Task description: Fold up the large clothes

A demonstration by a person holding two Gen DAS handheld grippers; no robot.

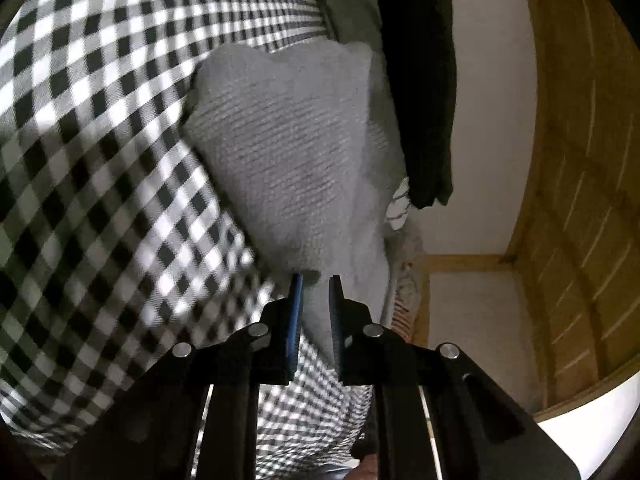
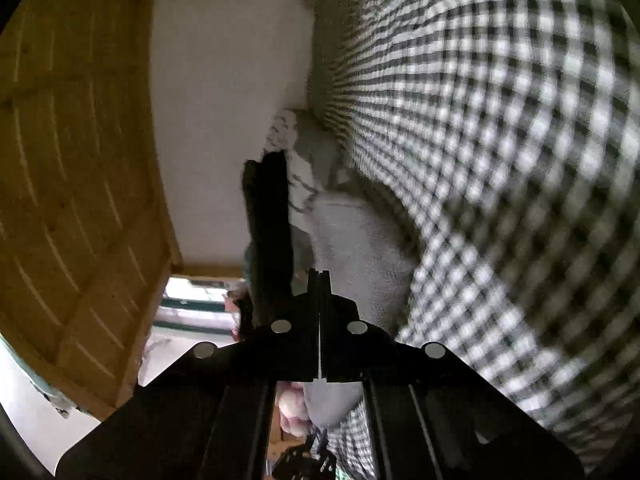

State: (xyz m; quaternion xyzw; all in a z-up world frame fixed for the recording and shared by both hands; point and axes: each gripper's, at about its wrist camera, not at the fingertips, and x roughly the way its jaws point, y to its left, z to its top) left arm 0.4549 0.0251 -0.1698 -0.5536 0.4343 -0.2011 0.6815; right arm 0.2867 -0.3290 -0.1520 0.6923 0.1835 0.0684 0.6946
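Note:
A grey ribbed knit garment [image 1: 288, 160] lies on a black-and-white checked bed cover [image 1: 100, 140]. My left gripper [image 1: 316, 280] has its jaws closed on a bunched edge of the grey fabric, which fills the narrow gap between the blue-padded fingers. In the right wrist view my right gripper [image 2: 319, 274] has its jaws pressed together, and the grey garment [image 2: 360, 240] lies just beyond and to the right of its tips, on the checked cover [image 2: 500, 140]. Whether the right jaws pinch any cloth is hidden.
A black garment [image 1: 420, 80] hangs beside the bed; it also shows in the right wrist view [image 2: 268, 220]. Behind it are a white wall [image 1: 488, 120] and a wooden plank panel [image 1: 580, 160]. Striped light fabric [image 1: 398, 204] lies at the bed's edge.

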